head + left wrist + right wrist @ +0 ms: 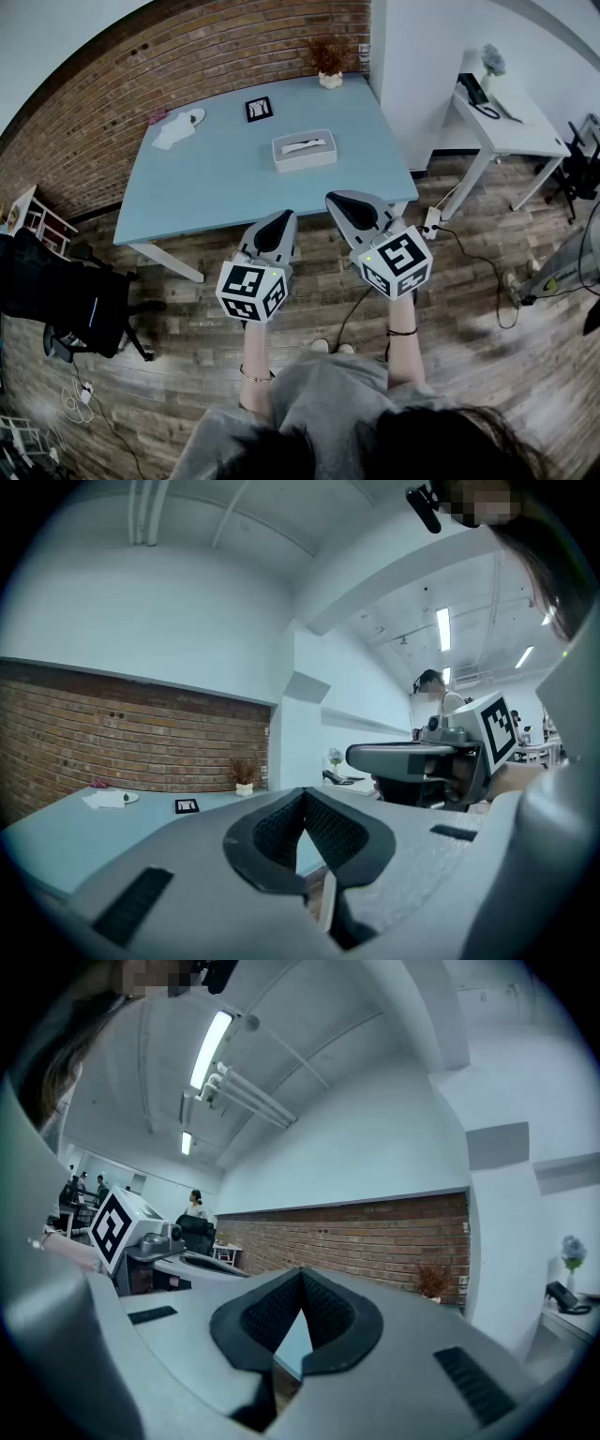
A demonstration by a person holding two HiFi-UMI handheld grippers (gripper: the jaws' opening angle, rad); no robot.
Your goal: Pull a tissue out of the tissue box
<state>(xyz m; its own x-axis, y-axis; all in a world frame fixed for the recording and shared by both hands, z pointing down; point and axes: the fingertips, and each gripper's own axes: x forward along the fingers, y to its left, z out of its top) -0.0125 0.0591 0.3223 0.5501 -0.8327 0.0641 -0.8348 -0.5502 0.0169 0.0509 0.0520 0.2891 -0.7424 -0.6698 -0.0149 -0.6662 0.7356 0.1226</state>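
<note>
A white tissue box lies on the light blue table, right of its middle, with a tissue showing in its top slot. Both grippers are held level over the wooden floor, short of the table's near edge and apart from the box. My left gripper is shut with nothing between its jaws, and its tips meet. My right gripper is shut and empty too, tips together. The box is hidden in both gripper views.
On the table stand a black framed card, a crumpled white tissue by a small dish and a dried plant in a pot. A white desk stands at the right, a black chair at the left, and cables run over the floor.
</note>
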